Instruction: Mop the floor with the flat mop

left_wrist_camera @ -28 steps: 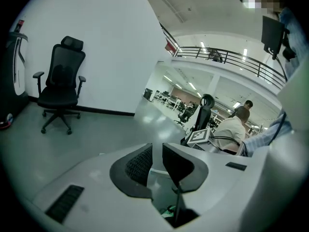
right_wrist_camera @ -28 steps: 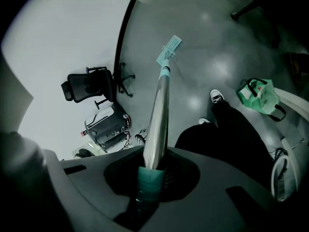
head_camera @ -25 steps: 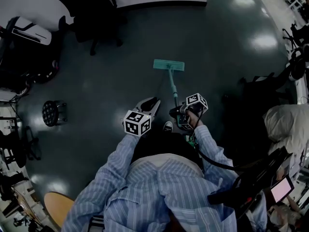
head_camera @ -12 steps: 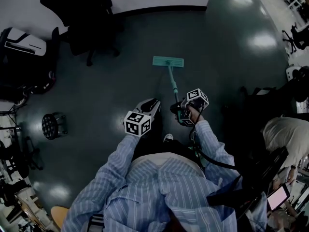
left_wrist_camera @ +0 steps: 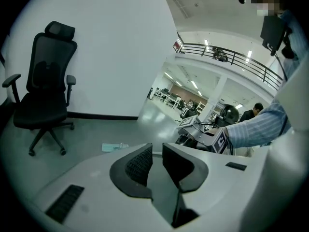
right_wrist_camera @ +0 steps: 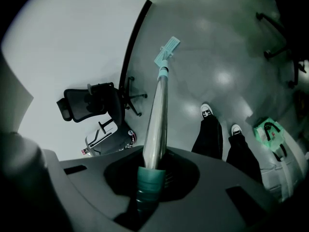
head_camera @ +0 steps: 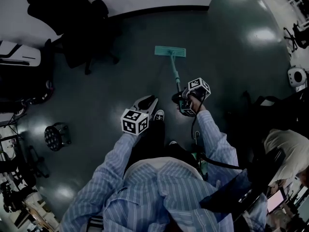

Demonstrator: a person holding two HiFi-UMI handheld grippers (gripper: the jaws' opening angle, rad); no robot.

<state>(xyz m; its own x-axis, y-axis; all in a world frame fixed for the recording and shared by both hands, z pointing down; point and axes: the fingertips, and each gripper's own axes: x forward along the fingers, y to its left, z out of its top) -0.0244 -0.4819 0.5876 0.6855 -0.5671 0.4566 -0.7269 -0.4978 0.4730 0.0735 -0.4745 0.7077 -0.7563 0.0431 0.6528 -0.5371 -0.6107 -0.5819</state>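
Clamping the flat mop (right_wrist_camera: 161,81) by its handle (right_wrist_camera: 155,129), the right gripper (right_wrist_camera: 150,178) has its dark jaws pressed tight on a teal ribbed sleeve. From the sleeve a smooth, silvery round tube runs forward and down. The left gripper (left_wrist_camera: 156,162) hangs free beside it, its jaws a narrow gap apart, ridged black pads facing each other with nothing between them, so only one gripper is working the mop. At the far end of the handle the mop head (head_camera: 170,51), a thin teal rectangle, lies flat on the floor (head_camera: 116,81) ahead of the person. It is near a dark skirting (right_wrist_camera: 132,40) at the foot of a plain white wall (left_wrist_camera: 120,52). Mopping looks under way, probably mid-stroke, but how much is done cannot be judged. The floor is a dark, grey-green, glossy sheet that mirrors ceiling lights, with no visible wet track or dirt to separate cleaned from uncleaned areas, and wide stretches lie to both sides of the head. The person's dark trousers (right_wrist_camera: 208,134) and white-toed shoes (right_wrist_camera: 206,111) stand just behind the handle. A black office chair (left_wrist_camera: 46,91) with a headrest and a wheeled star base sits by the wall, well to the left of the mop head, and a small round black stool (head_camera: 57,136) stands farther left.
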